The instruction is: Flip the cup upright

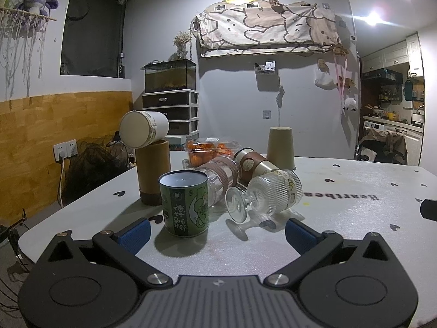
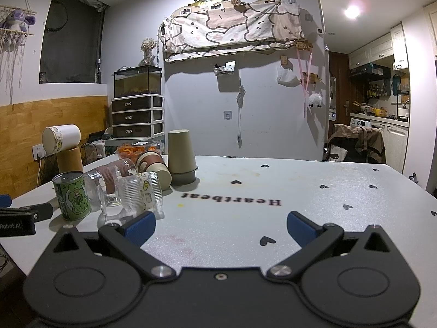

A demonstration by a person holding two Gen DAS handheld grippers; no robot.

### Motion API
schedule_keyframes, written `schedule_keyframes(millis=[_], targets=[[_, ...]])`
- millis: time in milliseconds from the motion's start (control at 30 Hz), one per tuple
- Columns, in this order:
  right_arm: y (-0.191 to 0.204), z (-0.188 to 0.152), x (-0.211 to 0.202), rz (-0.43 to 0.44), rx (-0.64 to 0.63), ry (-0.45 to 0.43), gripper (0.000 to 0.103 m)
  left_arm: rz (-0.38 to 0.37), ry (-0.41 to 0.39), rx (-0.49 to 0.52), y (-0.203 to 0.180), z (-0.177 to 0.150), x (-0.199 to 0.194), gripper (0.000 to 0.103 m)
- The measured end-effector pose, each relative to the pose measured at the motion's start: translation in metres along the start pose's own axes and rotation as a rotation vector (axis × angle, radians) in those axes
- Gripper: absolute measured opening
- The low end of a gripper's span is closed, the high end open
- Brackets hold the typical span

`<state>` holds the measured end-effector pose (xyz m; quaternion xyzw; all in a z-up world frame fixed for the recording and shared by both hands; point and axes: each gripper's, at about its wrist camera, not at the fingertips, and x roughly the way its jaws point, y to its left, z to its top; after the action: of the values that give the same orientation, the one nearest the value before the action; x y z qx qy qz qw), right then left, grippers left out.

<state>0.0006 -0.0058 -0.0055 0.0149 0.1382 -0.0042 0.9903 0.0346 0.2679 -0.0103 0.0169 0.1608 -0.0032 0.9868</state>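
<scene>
Several cups sit in a cluster on the white table point(image 1: 341, 213). A green printed cup point(image 1: 185, 202) stands upside down nearest my left gripper point(image 1: 217, 235), which is open and empty just in front of it. A ribbed glass goblet point(image 1: 269, 195) lies on its side beside it. A clear glass with a brown sleeve point(image 1: 218, 177) and a brown-and-cream cup point(image 1: 252, 164) also lie on their sides. An olive paper cup point(image 1: 280, 149) stands upside down behind. My right gripper point(image 2: 221, 228) is open and empty, right of the goblet point(image 2: 138, 195).
A tan cylinder point(image 1: 153, 170) stands at the left with a white cup point(image 1: 143, 131) lying on top. A clear box of orange fruit point(image 1: 210, 150) sits behind the cups. The left gripper shows at the right view's left edge point(image 2: 24, 217).
</scene>
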Motion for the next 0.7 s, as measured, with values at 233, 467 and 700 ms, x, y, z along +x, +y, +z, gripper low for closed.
schedule_keyframes(millis=[233,467,700], targets=[[-0.0025,-0.0008,-0.0009,0.000,0.000,0.002,0.103,-0.004,-0.001,0.002,-0.0005,-0.0002,-0.0004,0.103],[-0.0030,-0.0055,0.0017,-0.005,-0.002,0.006,0.103,-0.005,0.005,0.001,0.0000,-0.0006,0.0003,0.103],[-0.0023,-0.0055,0.0014,-0.004,-0.003,0.006,0.103,-0.004,0.009,0.000,0.0009,-0.0006,0.0024,0.103]])
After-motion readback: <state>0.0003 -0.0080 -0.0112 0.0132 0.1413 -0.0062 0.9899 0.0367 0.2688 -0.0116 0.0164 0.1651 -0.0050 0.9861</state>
